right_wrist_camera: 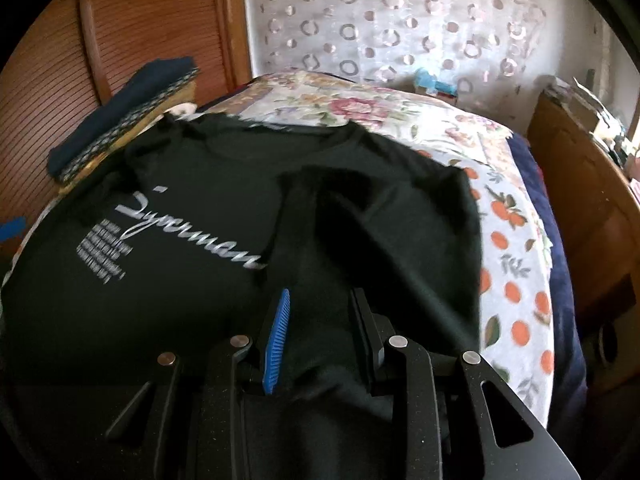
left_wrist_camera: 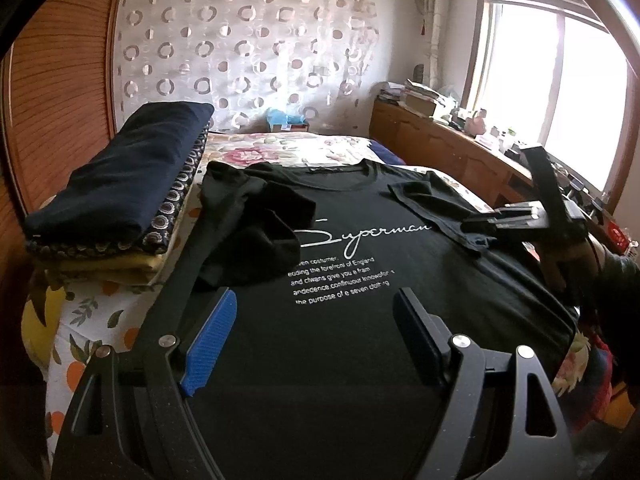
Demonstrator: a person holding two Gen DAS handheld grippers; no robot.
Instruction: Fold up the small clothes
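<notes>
A black T-shirt (left_wrist_camera: 360, 280) with white "Superman" lettering lies face up on the bed, both sleeves folded in over the chest. My left gripper (left_wrist_camera: 316, 300) is open and empty, hovering over the shirt's lower middle. My right gripper (right_wrist_camera: 320, 300) hovers low over the folded right sleeve (right_wrist_camera: 380, 216) with its jaws partly apart and nothing clearly between them; it also shows in the left wrist view (left_wrist_camera: 480, 220) at the shirt's right sleeve. The right wrist view is blurred.
A stack of folded clothes (left_wrist_camera: 120, 188) sits on the bed's left side beside a wooden wardrobe (left_wrist_camera: 60, 100). The bed has a floral and orange-print sheet (right_wrist_camera: 516, 248). A cluttered wooden cabinet (left_wrist_camera: 440, 136) runs under the window on the right.
</notes>
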